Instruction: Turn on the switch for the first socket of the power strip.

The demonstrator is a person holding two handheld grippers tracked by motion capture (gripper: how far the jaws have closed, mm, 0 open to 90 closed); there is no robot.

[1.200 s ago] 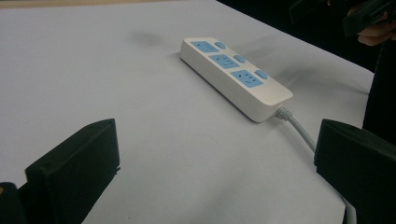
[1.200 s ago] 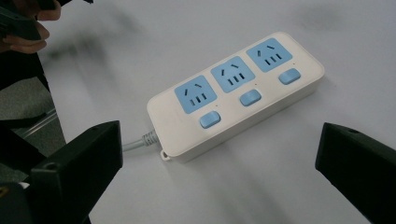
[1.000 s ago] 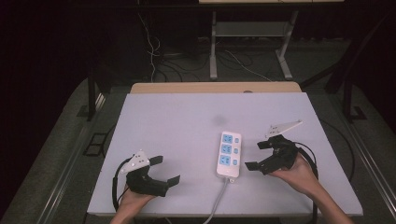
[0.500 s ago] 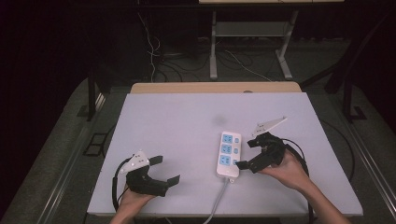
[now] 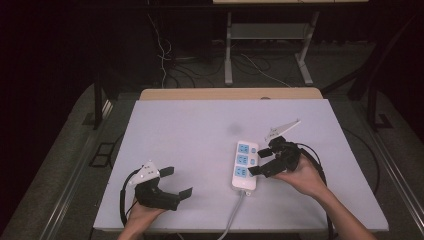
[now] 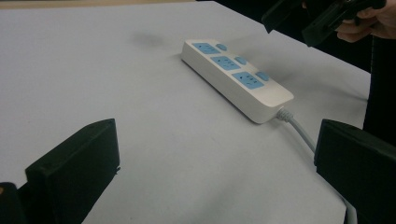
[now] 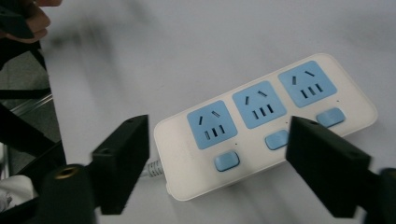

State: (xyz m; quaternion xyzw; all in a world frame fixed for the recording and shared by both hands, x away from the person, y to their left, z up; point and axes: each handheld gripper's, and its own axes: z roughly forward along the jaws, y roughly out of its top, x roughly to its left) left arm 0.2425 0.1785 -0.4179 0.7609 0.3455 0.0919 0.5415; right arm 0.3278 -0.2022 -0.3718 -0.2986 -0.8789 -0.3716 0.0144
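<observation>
A white power strip (image 5: pixel 244 165) with three blue sockets and blue switches lies on the table right of centre; its grey cable (image 5: pixel 234 215) runs off the near edge. My right gripper (image 5: pixel 260 160) hovers at the strip's right side, jaws open and spread over the switch edge (image 7: pixel 226 161). My left gripper (image 5: pixel 176 182) rests near the table's front left corner, open and holding nothing, looking across at the power strip (image 6: pixel 236 77). The right gripper also appears at the top right of the left gripper view (image 6: pixel 303 18).
The white table top (image 5: pixel 200 130) has a wooden strip (image 5: pixel 230 93) along its far edge. Beyond it stand a metal frame's legs (image 5: pixel 229 45) and loose cables on the dark floor. Black gripper cables trail beside each hand.
The right gripper has moved left and toward the power strip, its jaws now over the strip's right edge. The left gripper has stayed put.
</observation>
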